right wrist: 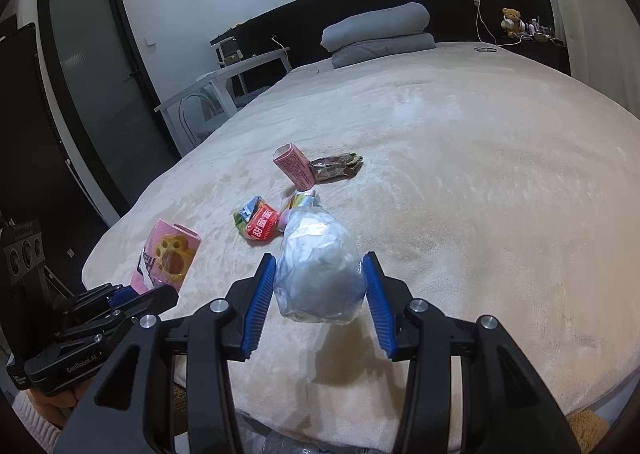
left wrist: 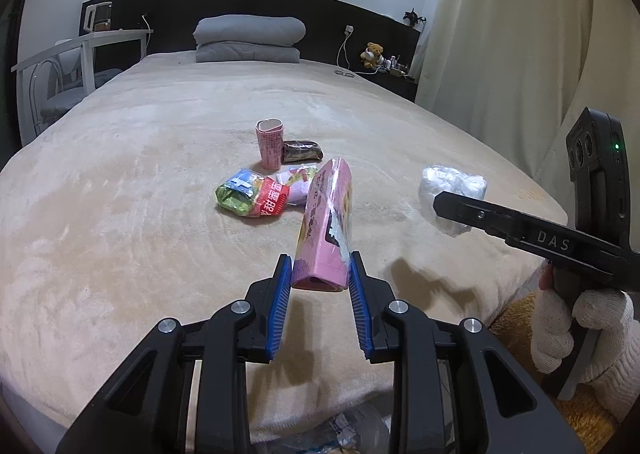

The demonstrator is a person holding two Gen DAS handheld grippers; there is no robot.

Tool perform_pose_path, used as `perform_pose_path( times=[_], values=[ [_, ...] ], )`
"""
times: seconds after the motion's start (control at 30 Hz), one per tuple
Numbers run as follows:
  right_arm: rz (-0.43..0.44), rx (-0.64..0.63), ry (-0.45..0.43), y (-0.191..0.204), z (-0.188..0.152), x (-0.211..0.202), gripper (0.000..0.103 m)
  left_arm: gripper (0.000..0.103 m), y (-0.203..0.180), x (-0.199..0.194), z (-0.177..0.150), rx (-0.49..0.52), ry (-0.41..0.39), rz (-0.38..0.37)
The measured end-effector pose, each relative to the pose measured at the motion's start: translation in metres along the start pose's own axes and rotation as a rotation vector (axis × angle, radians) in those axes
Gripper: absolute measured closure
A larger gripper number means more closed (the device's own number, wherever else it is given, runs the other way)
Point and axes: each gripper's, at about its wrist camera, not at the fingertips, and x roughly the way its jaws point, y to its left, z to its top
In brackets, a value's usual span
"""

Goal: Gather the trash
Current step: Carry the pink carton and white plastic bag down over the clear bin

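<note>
My left gripper (left wrist: 320,266) is shut on a long pink snack box (left wrist: 326,226) and holds it above the beige bed; the box also shows in the right wrist view (right wrist: 168,254). My right gripper (right wrist: 320,274) is shut on a crumpled clear plastic bag (right wrist: 318,266), seen at the right in the left wrist view (left wrist: 452,190). On the bed lie a red-green wrapper (left wrist: 252,194), a small pastel wrapper (left wrist: 296,180), a pink carton (left wrist: 270,144) and a dark wrapper (left wrist: 302,150).
The beige bed (left wrist: 140,182) fills both views, with folded grey bedding (left wrist: 248,38) at its head. A white desk and chair (left wrist: 68,66) stand on the left. A curtain (left wrist: 500,34) hangs at the right. Clear plastic (left wrist: 340,430) lies below the bed's near edge.
</note>
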Motion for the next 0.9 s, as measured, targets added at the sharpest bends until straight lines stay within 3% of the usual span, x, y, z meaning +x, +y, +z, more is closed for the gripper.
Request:
perform_pose_path(
  times=[0.9],
  values=[
    [0.074,-0.031,0.027,0.038,-0.073,-0.071,0.058,0.075,-0.049,-0.064,-0.063,-0.038,-0.046,-0.019]
  ],
)
